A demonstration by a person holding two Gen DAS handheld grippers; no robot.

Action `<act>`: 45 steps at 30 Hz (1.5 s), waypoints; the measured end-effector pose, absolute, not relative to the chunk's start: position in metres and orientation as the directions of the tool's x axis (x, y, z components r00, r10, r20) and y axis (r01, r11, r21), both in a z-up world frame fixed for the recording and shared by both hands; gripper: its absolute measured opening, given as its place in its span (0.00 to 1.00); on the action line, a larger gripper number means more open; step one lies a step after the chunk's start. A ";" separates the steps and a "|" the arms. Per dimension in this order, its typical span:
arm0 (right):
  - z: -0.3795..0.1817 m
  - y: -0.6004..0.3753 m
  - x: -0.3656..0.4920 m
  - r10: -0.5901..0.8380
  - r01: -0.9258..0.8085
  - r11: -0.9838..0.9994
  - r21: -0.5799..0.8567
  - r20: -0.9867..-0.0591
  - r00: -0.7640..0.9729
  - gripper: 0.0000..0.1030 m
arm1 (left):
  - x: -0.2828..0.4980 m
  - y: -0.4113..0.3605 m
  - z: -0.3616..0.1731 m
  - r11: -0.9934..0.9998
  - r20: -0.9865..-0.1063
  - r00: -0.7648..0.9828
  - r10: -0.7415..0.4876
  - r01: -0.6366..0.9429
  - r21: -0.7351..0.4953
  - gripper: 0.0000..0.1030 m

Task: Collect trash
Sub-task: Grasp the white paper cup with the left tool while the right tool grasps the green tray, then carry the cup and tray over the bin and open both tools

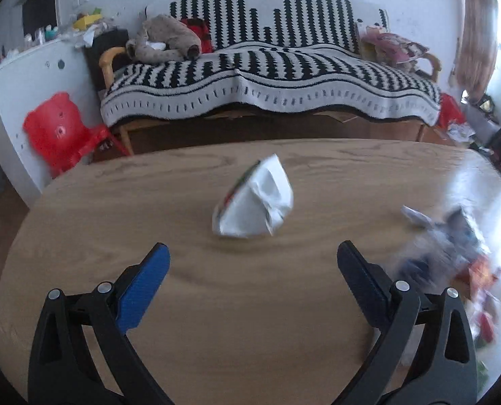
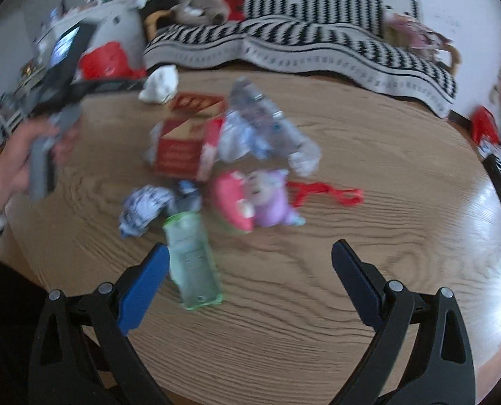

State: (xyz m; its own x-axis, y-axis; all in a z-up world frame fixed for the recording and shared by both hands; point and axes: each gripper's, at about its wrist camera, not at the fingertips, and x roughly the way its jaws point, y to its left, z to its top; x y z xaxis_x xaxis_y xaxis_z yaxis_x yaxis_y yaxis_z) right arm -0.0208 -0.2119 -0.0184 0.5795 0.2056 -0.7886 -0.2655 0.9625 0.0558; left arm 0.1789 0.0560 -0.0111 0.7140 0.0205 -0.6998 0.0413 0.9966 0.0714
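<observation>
Both the left gripper (image 1: pixel 252 253) and right gripper (image 2: pixel 248 251) gape wide, holding nothing. A crumpled white wrapper (image 1: pixel 254 200) lies on the wooden table (image 1: pixel 216 320), just beyond the left gripper. It looks light and soft; pinching its raised crease should work.

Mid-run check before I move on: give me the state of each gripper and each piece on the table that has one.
Left gripper: open, empty, above the table.
Right gripper: open, empty.
White wrapper: crumpled, alone, ahead of the left fingers.
Green bottle: lying flat, beside the right gripper's left finger.
Red box: flap open.
Clear bottle: crushed, lying down.
Printed paper: balled up.
Plush toy: on its side.
</observation>
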 end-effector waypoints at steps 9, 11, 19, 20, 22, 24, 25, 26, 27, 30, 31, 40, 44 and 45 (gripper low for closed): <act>-0.052 -0.179 -0.005 0.207 -0.334 0.942 0.028 -0.832 0.515 0.90 | 0.238 0.060 -0.050 0.993 -0.755 0.654 0.038 0.062 0.104 0.94; -0.058 -0.176 -0.002 0.193 -0.335 0.942 0.012 -0.836 0.514 0.90 | 0.241 0.060 -0.055 0.993 -0.760 0.649 0.036 0.062 0.100 0.94; -0.066 -0.171 -0.001 0.215 -0.356 0.934 0.024 -0.834 0.507 0.59 | 0.242 0.054 -0.064 0.990 -0.754 0.656 0.026 0.089 0.112 0.71; -0.064 -0.170 -0.001 0.219 -0.361 0.932 0.026 -0.834 0.506 0.42 | 0.241 0.053 -0.066 0.990 -0.760 0.650 0.025 0.092 0.111 0.57; -0.062 -0.168 -0.003 0.219 -0.365 0.931 0.025 -0.836 0.502 0.37 | 0.240 0.052 -0.069 0.991 -0.769 0.639 0.018 0.092 0.100 0.54; -0.061 -0.167 -0.007 0.218 -0.364 0.931 0.022 -0.834 0.507 0.36 | 0.235 0.051 -0.066 0.991 -0.754 0.656 0.006 0.095 0.090 0.46; -0.060 -0.167 -0.007 0.217 -0.363 0.931 0.020 -0.833 0.509 0.36 | 0.233 0.050 -0.064 0.991 -0.747 0.665 0.007 0.093 0.093 0.44; -0.059 -0.168 -0.009 0.216 -0.363 0.932 0.019 -0.832 0.511 0.36 | 0.231 0.050 -0.063 0.992 -0.749 0.663 0.005 0.090 0.087 0.44; -0.058 -0.169 -0.009 0.217 -0.363 0.932 0.019 -0.830 0.514 0.36 | 0.230 0.052 -0.061 0.995 -0.755 0.656 -0.012 0.086 0.059 0.44; -0.054 -0.173 -0.014 0.218 -0.360 0.933 0.019 -0.825 0.522 0.36 | 0.228 0.054 -0.060 0.997 -0.758 0.652 -0.030 0.076 0.027 0.44; -0.053 -0.175 -0.014 0.218 -0.357 0.934 0.019 -0.822 0.526 0.36 | 0.227 0.054 -0.059 0.997 -0.757 0.653 -0.027 0.074 0.028 0.44; -0.028 -0.204 -0.020 0.227 -0.316 0.948 0.045 -0.790 0.569 0.36 | 0.208 0.051 -0.038 0.999 -0.745 0.667 -0.009 0.032 0.017 0.44; -0.013 -0.234 -0.024 0.211 -0.253 0.965 0.066 -0.770 0.603 0.36 | 0.190 0.035 -0.019 0.998 -0.725 0.689 -0.018 0.055 0.027 0.44; -0.009 -0.244 -0.026 0.205 -0.235 0.969 0.073 -0.765 0.610 0.36 | 0.185 0.029 -0.014 0.998 -0.720 0.694 -0.026 0.064 0.025 0.44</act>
State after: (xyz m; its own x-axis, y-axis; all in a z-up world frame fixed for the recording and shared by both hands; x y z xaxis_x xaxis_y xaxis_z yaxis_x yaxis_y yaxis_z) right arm -0.0258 -0.2437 -0.0090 0.6101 0.2054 -0.7652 -0.2348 0.9693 0.0729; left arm 0.1854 0.0295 -0.0141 0.6938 -0.0264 -0.7197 0.0637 0.9977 0.0248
